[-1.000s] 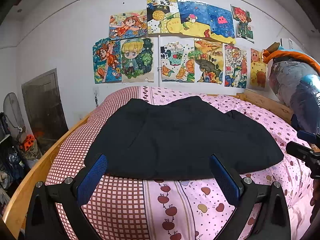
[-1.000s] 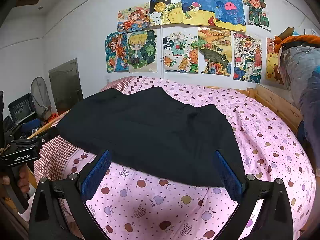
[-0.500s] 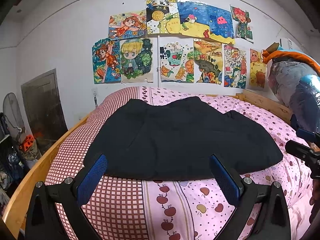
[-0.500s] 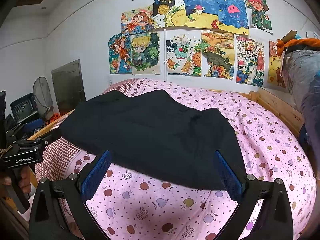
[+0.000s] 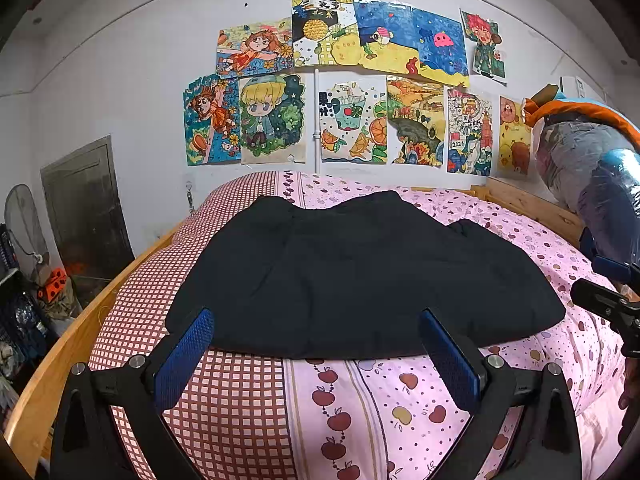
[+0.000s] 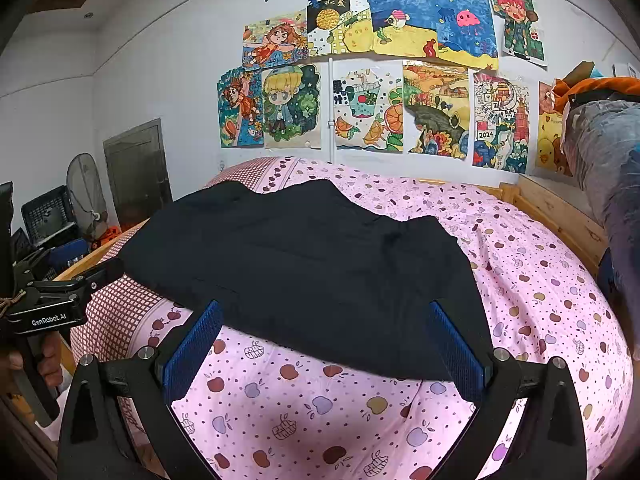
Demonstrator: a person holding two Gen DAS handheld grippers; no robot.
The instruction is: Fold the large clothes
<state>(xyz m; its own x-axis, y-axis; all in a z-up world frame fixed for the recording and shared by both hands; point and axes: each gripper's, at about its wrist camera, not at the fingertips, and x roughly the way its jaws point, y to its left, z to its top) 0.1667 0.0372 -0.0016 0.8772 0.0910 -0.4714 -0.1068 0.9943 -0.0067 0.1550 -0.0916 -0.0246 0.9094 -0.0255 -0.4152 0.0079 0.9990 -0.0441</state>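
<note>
Matt black cloth garment (image 5: 352, 276), printed cotton-like sheet (image 5: 400, 396) (apple pattern), bare wooden bedframe (image 5: 532, 206), textured blue claw pads (image 5: 184, 356).

from my right wrist camera i can read white lettering, "genrobot.ai", printed on the black body of the left tool (image 6: 54, 308), which sits at the left edge of that view. on the wall, one drawing of a red tower and crowded buildings (image 6: 500, 124) carries a small white label reading "2024"; the same drawing (image 5: 468, 132) shows the same "2024" in my left wrist camera. the drink-cup drawing (image 6: 366, 110) has dark chinese characters down its left edge, and the pineapple drawing (image 6: 336, 14) has characters along its top strip, but both are too small for me to read.
</note>
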